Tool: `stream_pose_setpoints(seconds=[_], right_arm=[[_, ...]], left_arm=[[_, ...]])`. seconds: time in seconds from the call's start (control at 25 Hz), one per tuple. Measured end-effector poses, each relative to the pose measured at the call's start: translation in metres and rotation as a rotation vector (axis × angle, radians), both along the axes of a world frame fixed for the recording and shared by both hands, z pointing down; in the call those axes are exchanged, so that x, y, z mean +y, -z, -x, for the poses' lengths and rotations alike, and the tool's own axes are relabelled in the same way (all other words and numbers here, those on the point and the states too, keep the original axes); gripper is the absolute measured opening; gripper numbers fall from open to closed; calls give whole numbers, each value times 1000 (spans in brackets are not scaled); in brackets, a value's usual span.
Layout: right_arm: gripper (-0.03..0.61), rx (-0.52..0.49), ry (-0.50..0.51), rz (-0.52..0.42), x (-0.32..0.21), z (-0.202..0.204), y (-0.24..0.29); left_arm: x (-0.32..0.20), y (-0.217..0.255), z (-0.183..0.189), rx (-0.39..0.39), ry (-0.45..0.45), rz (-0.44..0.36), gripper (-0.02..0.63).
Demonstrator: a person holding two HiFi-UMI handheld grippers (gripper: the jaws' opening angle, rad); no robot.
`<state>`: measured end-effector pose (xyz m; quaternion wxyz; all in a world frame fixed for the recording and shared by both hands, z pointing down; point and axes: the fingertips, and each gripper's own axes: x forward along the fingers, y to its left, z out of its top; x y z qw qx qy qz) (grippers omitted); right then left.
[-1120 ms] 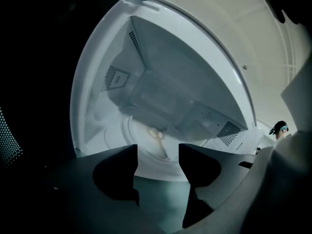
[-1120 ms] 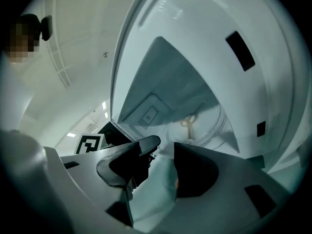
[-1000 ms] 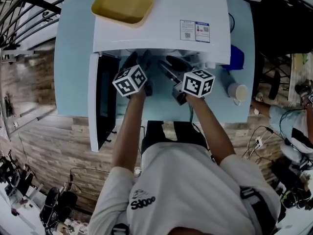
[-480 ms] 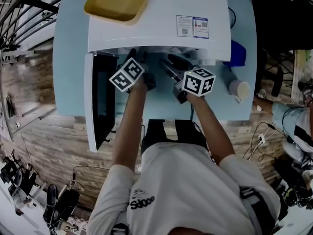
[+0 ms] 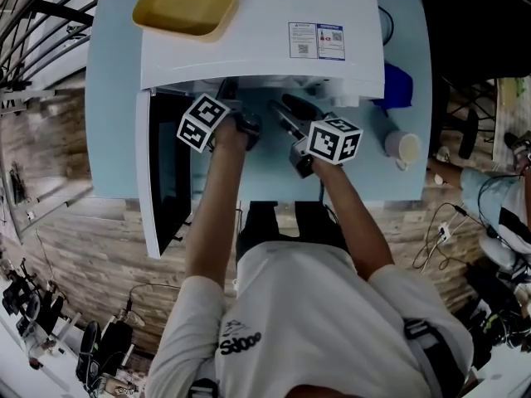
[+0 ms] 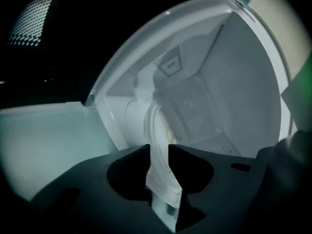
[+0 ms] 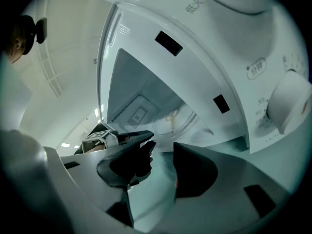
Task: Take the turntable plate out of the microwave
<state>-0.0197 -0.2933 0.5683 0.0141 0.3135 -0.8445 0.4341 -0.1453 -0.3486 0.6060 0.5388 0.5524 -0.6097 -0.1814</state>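
The clear glass turntable plate (image 6: 157,123) lies inside the open white microwave (image 5: 257,48). Because my left gripper (image 6: 158,148) is rolled, the plate appears almost on edge in the left gripper view. Its near rim runs down between the two dark jaws, which are closing and touch it on both sides. In the right gripper view the plate (image 7: 181,117) shows as a pale disc on the cavity floor. My right gripper (image 7: 164,147) hangs open just outside the cavity mouth with nothing between its fingers. The left gripper's body (image 7: 122,139) reaches in beside it.
The microwave door (image 5: 162,172) stands swung open at the left. A yellow tray (image 5: 184,5) rests on the microwave's top. A white cup (image 5: 402,149) and a blue object (image 5: 398,85) stand on the light blue table (image 5: 112,139) at the right. The control dial (image 7: 290,104) is near the right gripper.
My left gripper has rolled about its own axis and its marker cube now sits a little further left. The right gripper has sunk slightly.
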Motion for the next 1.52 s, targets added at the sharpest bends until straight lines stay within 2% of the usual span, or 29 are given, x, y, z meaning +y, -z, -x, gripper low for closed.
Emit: stream_pose_setpoints(seconds=[0.16, 0.44, 0.56, 0.72, 0.88, 1.04, 1.2, 1.36, 1.52], right_arm=[[184, -22, -20, 23, 1, -3, -1], [181, -37, -44, 59, -8, 5, -8], [178, -60, -52, 83, -15, 16, -12], [173, -42, -56, 84, -23, 27, -17], [173, -117, -96, 145, -30, 33, -23], [170, -139, -147, 194, -42, 32, -35], [137, -208, -192, 217, -54, 34, -33], [72, -232, -254, 256, -58, 34, -37], [43, -336, -322, 346, -58, 28, -40]], left_arm=[[6, -10, 5, 90, 54, 21, 40], [13, -11, -6, 131, 7, 23, 34], [15, -11, -6, 151, 16, 24, 32], [15, -3, -7, 175, 21, 0, 31], [16, 2, -9, 163, 12, 1, 31], [19, 0, -12, 179, 14, -2, 29], [21, 3, -14, 208, 30, -20, 28], [22, 4, -14, 215, 40, -37, 28], [26, 9, -20, 223, 12, -66, 18]])
